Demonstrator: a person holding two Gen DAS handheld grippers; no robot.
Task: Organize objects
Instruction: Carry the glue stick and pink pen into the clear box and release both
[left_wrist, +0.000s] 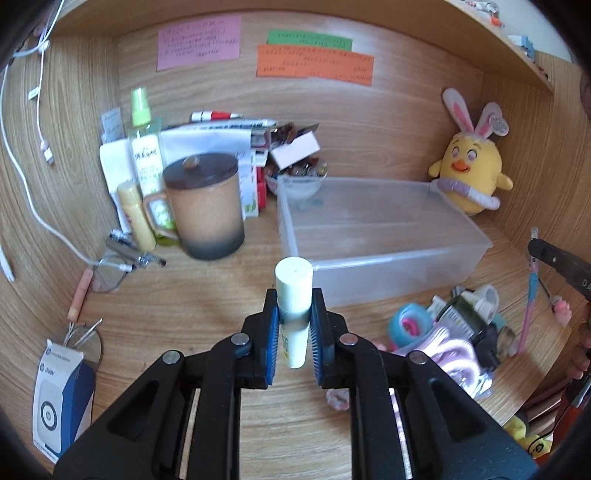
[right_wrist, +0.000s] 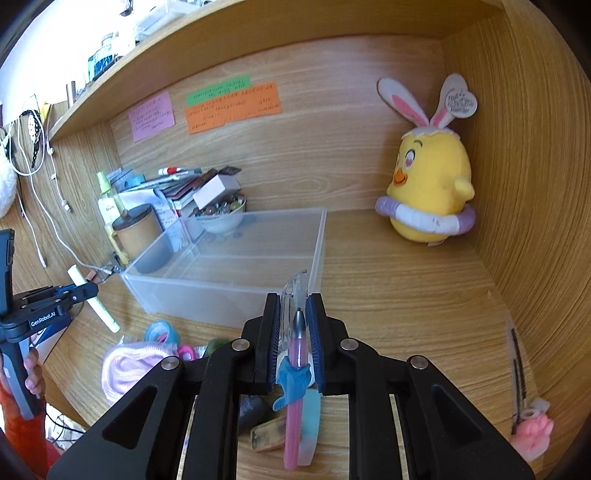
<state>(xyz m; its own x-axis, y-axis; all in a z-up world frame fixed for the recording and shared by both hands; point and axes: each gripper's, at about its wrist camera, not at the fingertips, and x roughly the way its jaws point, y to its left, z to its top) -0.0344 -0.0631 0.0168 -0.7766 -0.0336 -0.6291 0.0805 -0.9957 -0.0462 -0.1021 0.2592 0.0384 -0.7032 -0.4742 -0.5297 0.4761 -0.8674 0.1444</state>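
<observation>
With the left gripper (left_wrist: 294, 325) pinching a white tube (left_wrist: 293, 295) and the right gripper (right_wrist: 294, 328) pinching a pink pen (right_wrist: 295, 354), both at lower centre, the clear bin (left_wrist: 369, 254) above holds nothing visible, so sorting has barely begun.

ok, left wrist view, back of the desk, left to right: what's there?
Green-capped spray bottle → brown lidded ceramic mug → clear plastic storage bin → yellow plush chick with bunny ears.
</observation>
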